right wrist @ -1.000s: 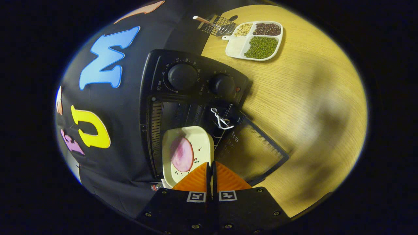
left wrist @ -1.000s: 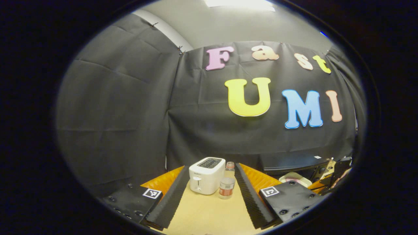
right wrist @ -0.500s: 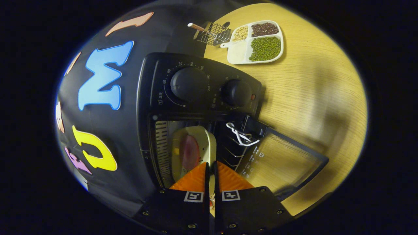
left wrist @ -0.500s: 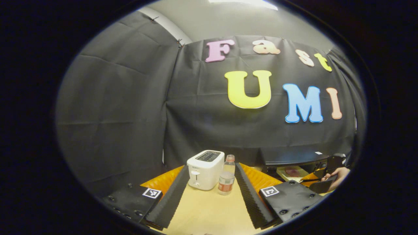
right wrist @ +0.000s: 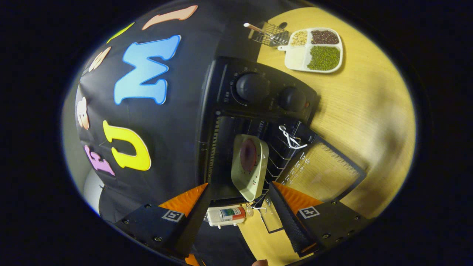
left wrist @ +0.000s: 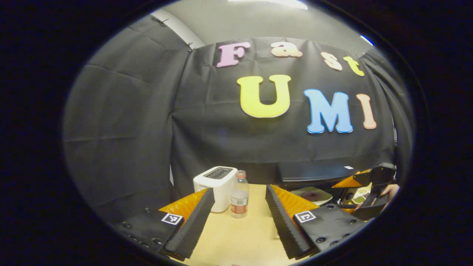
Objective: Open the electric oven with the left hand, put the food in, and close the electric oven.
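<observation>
Two grippers work over a pale wood-grain surface (right wrist: pixel 369 111) in a booth hung with black cloth. In the right gripper view, the black electric oven (right wrist: pixel 258 111) sits at 12 o'clock with its mesh-glass door (right wrist: pixel 321 171) dropped open, and the cream square plate carrying pink food (right wrist: pixel 250 166) rests on the rack inside. A white divided tray of beans (right wrist: pixel 316 50) lies at 1 o'clock. Half a second ago the right gripper (right wrist: pixel 238 201) had its fingers pressed together on the plate's rim; now they are spread wide and clear of it. The left gripper (left wrist: pixel 238 201) holds its fingers spread, empty, facing a white toaster (left wrist: pixel 216 186) and clear bottle (left wrist: pixel 239 194). The oven's far interior is too dark to read.
</observation>
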Demonstrator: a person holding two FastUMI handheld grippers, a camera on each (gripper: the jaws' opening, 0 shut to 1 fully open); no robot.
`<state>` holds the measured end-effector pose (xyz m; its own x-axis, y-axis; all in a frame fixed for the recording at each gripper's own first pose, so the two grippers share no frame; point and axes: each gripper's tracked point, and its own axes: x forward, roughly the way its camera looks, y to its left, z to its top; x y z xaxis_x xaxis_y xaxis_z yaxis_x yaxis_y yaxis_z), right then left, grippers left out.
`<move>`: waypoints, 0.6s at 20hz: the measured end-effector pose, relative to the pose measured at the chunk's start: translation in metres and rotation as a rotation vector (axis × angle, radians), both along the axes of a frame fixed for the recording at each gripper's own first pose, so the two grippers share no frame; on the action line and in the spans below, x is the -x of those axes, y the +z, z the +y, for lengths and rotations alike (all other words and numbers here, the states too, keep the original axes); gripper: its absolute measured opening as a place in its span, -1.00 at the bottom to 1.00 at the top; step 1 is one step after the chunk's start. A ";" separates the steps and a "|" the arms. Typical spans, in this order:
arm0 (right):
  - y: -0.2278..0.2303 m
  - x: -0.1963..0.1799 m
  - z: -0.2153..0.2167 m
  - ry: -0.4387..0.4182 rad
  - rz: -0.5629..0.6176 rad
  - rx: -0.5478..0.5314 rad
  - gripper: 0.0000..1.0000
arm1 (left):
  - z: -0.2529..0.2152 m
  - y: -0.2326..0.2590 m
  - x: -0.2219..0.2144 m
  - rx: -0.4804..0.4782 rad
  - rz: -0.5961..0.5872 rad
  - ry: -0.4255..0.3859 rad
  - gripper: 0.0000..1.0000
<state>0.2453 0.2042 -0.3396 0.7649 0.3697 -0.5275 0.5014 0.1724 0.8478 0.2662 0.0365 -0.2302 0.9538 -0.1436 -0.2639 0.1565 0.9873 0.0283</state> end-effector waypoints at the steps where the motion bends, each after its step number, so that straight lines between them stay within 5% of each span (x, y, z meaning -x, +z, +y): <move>1: 0.004 0.007 -0.004 0.023 -0.012 0.029 0.94 | -0.011 -0.005 0.004 0.009 0.017 -0.020 0.82; 3: 0.011 0.021 -0.021 0.063 -0.041 0.136 0.94 | -0.035 -0.014 0.012 0.013 0.029 -0.072 0.97; 12: 0.047 0.092 -0.088 0.209 -0.174 0.496 0.94 | -0.119 -0.086 0.056 0.017 0.172 -0.240 0.89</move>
